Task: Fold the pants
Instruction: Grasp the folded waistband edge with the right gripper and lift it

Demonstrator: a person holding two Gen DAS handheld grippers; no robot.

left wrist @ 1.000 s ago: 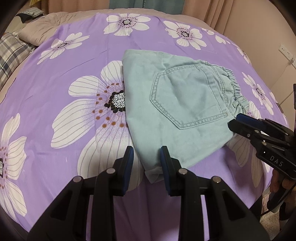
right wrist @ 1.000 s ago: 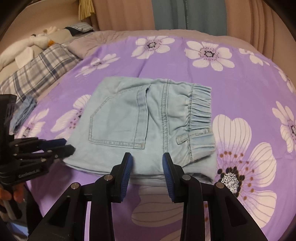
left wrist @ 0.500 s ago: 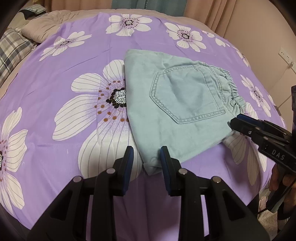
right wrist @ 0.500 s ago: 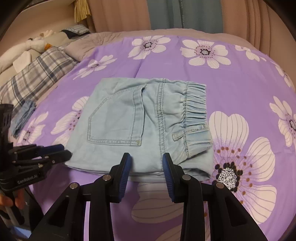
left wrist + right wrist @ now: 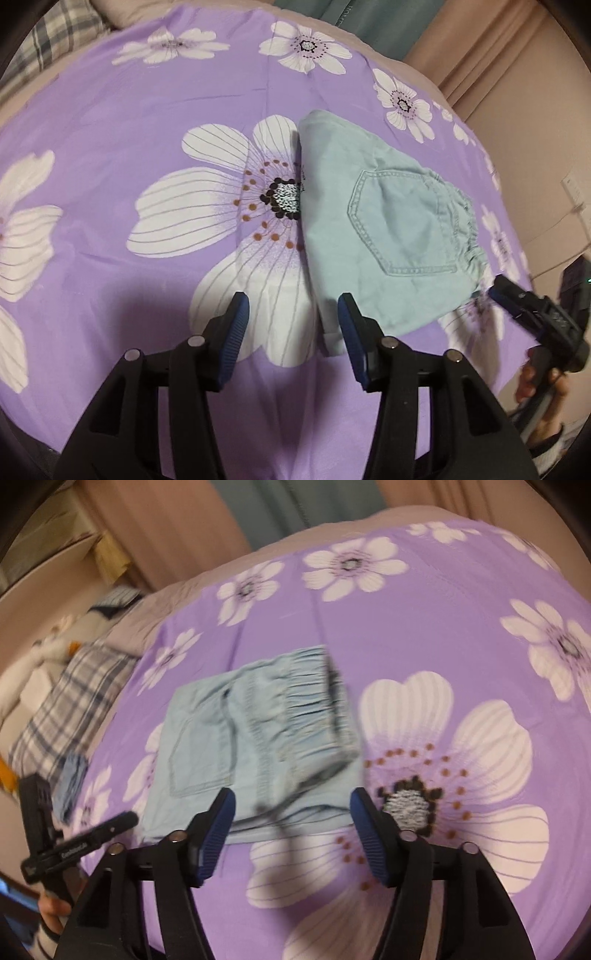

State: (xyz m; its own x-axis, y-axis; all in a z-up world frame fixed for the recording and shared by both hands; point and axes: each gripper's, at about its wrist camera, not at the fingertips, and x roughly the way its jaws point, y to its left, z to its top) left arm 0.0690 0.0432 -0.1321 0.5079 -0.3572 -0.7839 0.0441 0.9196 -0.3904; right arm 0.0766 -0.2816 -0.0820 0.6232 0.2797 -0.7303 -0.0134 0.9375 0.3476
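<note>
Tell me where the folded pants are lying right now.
The folded pants lie flat on the purple flowered bedspread, right of centre in the left wrist view, their left edge beside the big white flower; neither gripper holds them.

Pale blue denim pants (image 5: pixel 384 236), purple bedsheet (image 5: pixel 110 110) with white flowers, plaid pillow (image 5: pixel 74 701)

No legible text anywhere.
</note>
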